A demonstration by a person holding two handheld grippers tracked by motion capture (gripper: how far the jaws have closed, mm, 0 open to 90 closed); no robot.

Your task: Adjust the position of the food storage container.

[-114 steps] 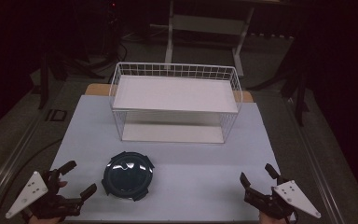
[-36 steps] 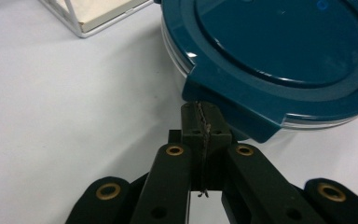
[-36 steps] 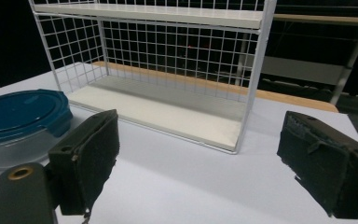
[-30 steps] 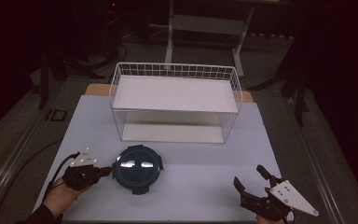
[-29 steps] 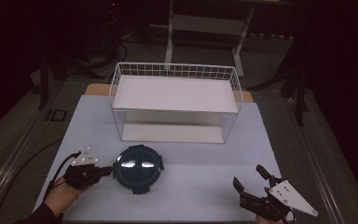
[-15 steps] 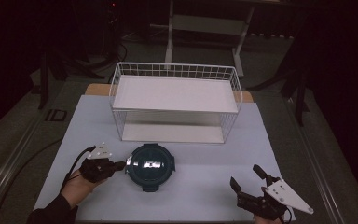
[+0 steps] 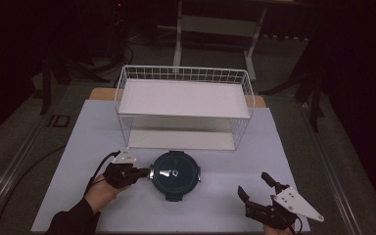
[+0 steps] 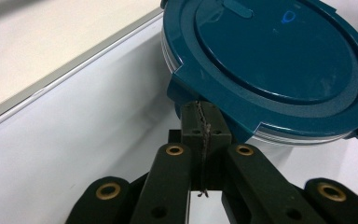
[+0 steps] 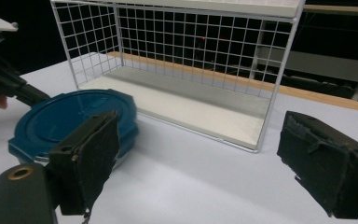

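Observation:
A round dark-teal lidded container (image 7: 175, 175) lies flat on the white table, just in front of the wire rack. My left gripper (image 7: 142, 174) reaches it from the left, held by a hand in a dark sleeve. In the left gripper view its jaws are pressed together on a latch tab at the rim of the container (image 8: 270, 60), so the left gripper (image 8: 199, 112) is shut on it. My right gripper (image 7: 253, 183) sits near the table's front right edge, open, apart from everything. Between the right gripper's (image 9: 196, 158) wide-spread pads I see the container (image 9: 70, 121) at the left.
A white wire rack (image 7: 183, 98) with two white shelves stands across the middle back of the table; its front is open toward me. The rack's corner post (image 9: 270, 70) is close ahead in the right gripper view. White tabletop (image 7: 225, 200) lies between the grippers.
My left gripper closed in on the container's left rim and moved right and slightly away from me, and the container shifted right with it. The right gripper drifted a little left.

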